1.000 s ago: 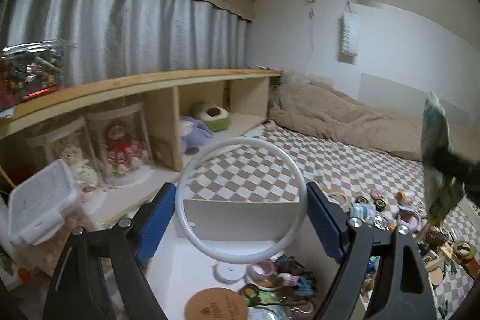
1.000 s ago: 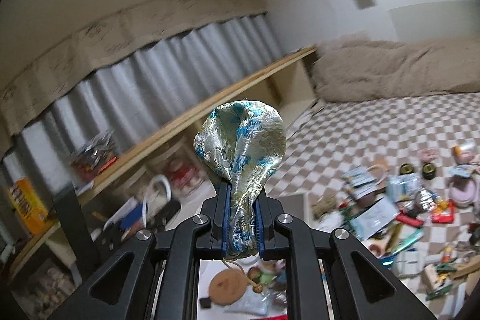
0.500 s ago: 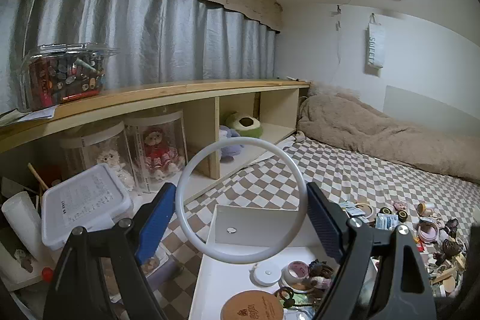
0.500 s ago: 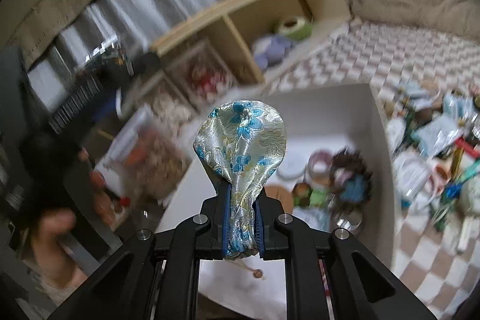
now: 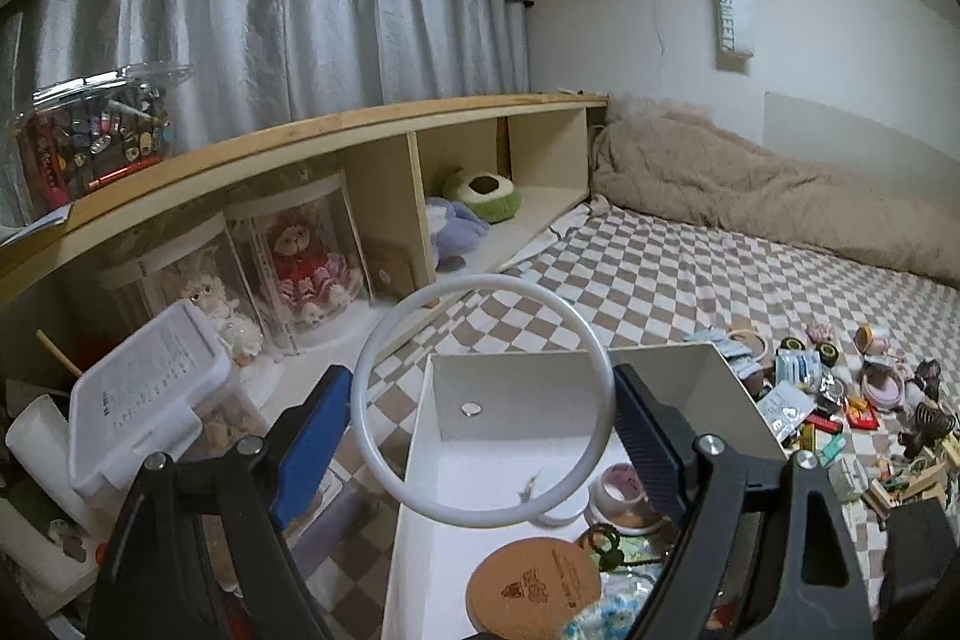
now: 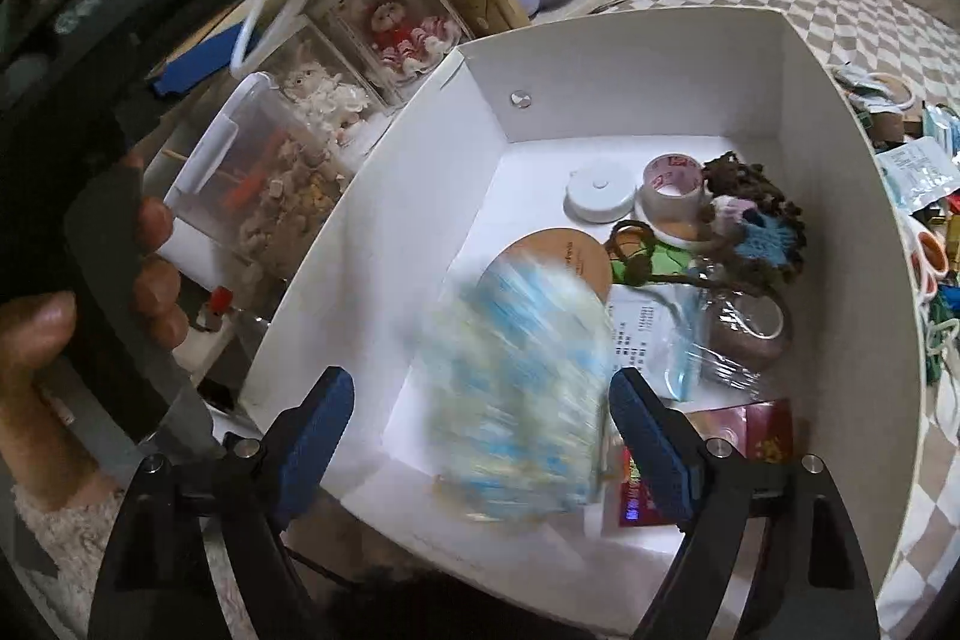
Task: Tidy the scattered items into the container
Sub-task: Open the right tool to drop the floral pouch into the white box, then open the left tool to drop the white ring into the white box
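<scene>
Pouch dropping into the box, ring waiting for its turn

The right tongs point(image 6: 480, 436) are opening and the blue-flowered pouch point(image 6: 516, 388), blurred, falls free between the jaws into the white box point(image 6: 840, 244). The left tongs point(image 5: 483, 430) hold a white ring point(image 5: 384, 334) across their wide jaws, above the box's near end; I judge it must go lower over the box, then be released.

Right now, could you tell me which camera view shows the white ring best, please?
The left wrist view: the white ring sits whole and sharp across the left gripper, over the box. In the right wrist view only a small arc of it shows at upper left, beside that gripper's blue pad.
</scene>
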Motion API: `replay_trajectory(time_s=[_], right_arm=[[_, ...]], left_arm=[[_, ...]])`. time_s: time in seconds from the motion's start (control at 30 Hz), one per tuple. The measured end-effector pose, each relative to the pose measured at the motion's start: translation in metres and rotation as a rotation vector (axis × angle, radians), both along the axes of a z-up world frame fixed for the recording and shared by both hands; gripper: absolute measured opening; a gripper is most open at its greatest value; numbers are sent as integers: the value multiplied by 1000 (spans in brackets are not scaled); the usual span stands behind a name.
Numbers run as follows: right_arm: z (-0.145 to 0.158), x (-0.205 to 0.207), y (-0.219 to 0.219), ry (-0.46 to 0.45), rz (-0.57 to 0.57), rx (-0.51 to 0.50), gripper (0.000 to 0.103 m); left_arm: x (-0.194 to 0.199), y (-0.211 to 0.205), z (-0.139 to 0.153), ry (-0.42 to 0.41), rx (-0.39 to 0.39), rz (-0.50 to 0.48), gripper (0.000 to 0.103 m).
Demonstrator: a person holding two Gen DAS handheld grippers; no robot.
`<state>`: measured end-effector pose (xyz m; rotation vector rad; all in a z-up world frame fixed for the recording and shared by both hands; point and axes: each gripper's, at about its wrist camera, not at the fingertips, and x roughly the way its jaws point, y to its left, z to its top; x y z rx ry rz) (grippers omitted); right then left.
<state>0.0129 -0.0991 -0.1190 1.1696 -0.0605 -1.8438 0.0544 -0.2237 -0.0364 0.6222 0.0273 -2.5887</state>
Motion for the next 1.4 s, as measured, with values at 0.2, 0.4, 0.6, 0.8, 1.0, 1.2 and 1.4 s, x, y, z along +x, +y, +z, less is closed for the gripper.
replay_trajectory(time_s=[0.2,0.4,0.6,0.8,1.0,1.2,1.4], right_arm=[[-1,-5,22,1,-65,-3,87],[9,-9,40,-39,-104,-104,87],[31,-3,57,34,-159,-134,87],[46,1,74,131,-245,-101,88],[50,-4,82,154,-286,-94,88],[47,-6,83,147,-287,-87,88],[46,-8,82,145,-285,-87,88]], left_arm=[[-5,9,-16,-61,-12,-52,86],[-14,21,-36,-171,-50,-110,86],[-16,25,-45,-222,-53,-155,86],[-17,25,-45,-215,-28,-171,103],[-12,11,-36,-168,14,-105,103],[-8,6,-28,-127,42,-94,103],[-7,6,-27,-119,52,-107,103]])
